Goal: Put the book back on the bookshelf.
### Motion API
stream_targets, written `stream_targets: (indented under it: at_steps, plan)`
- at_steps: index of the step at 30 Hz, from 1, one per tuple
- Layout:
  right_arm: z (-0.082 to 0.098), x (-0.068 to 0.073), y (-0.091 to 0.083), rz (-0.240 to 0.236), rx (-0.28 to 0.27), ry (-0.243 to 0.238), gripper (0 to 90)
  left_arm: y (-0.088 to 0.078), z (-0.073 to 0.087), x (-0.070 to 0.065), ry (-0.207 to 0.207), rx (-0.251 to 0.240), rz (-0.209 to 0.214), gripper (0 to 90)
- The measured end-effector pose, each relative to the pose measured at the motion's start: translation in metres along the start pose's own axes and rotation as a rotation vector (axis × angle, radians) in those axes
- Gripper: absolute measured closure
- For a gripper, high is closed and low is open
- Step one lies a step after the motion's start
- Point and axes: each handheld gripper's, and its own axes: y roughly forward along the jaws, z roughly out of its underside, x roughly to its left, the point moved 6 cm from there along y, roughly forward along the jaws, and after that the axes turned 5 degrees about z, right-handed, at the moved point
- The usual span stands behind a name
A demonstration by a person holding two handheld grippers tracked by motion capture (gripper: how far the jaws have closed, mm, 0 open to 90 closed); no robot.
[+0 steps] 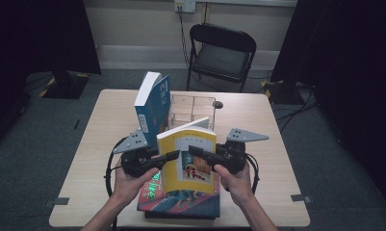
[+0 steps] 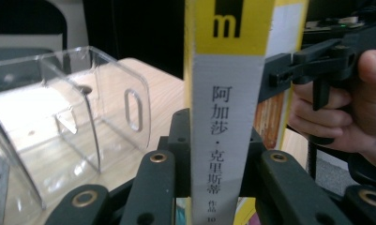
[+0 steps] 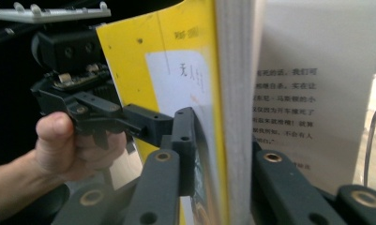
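A yellow paperback (image 1: 190,161) hangs upright above the front of the table, held from both sides. My left gripper (image 1: 170,156) is shut on its spine side; in the left gripper view the jaws clamp the white and yellow spine (image 2: 225,93) between them. My right gripper (image 1: 194,150) is shut on the opposite edge, and in the right gripper view its jaws pinch the yellow cover and page block (image 3: 176,84). Each gripper view also shows the other hand and its gripper across the book: the right gripper (image 2: 307,65) and the left gripper (image 3: 129,117).
Under the lifted book lies a flat stack of colourful books (image 1: 181,202) at the table's front edge. A blue book (image 1: 152,103) stands upright beside a clear acrylic organiser (image 1: 193,108) (image 2: 73,108) at mid table. Beyond the wooden table (image 1: 99,144) is a black folding chair (image 1: 222,50).
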Motion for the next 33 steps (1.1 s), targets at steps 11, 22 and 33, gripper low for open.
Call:
stream_targets:
  at_steps: [11,22,33]
  plan:
    - [0.024,-0.009,-0.027,0.026,-0.005,-0.021,44.8,0.002,0.020,-0.019,0.052,-0.045,0.037,71.4]
    - [0.047,-0.035,-0.028,0.071,0.031,0.016,45.6,0.020,0.039,-0.018,0.035,-0.003,0.013,65.3]
    - [0.049,-0.035,-0.028,0.066,0.027,0.031,55.6,0.034,0.044,-0.013,0.015,-0.037,-0.010,69.2]
